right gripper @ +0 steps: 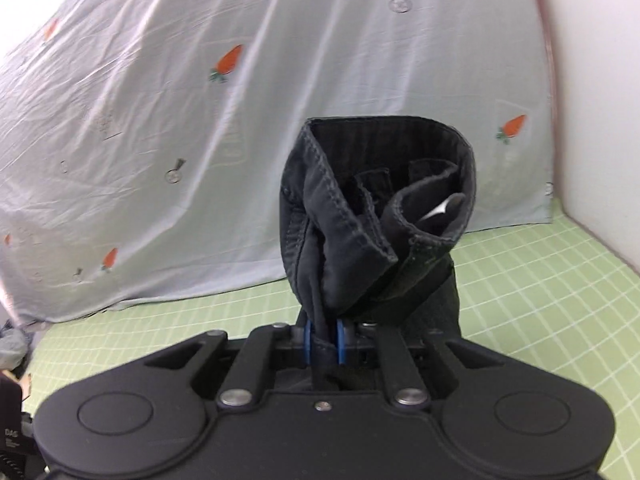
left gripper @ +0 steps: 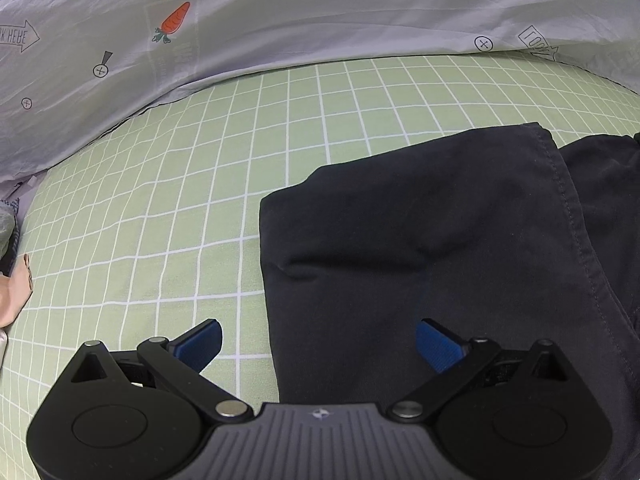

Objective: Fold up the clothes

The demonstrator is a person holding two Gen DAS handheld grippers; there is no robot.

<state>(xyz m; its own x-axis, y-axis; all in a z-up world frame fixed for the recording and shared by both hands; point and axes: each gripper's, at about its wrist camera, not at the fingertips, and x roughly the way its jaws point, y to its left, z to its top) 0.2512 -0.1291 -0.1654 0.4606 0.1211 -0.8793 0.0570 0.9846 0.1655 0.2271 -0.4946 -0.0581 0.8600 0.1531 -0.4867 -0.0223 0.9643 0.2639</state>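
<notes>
The left gripper [left gripper: 318, 344] hovers with its blue pads spread wide apart, gripping nothing. The dark garment [left gripper: 440, 248] lies flat just ahead of it and under its right pad, on the green checked sheet [left gripper: 180, 200]. The right gripper [right gripper: 324, 340] is clamped on the garment's bunched, stitched end [right gripper: 360, 216], which rises directly ahead. Beyond hangs a pale carrot-print cloth [right gripper: 160, 120].

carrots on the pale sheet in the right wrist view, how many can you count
5: one top centre, one right, one lower left, two partly visible at the left edge. The dark garment may hide more.
</notes>
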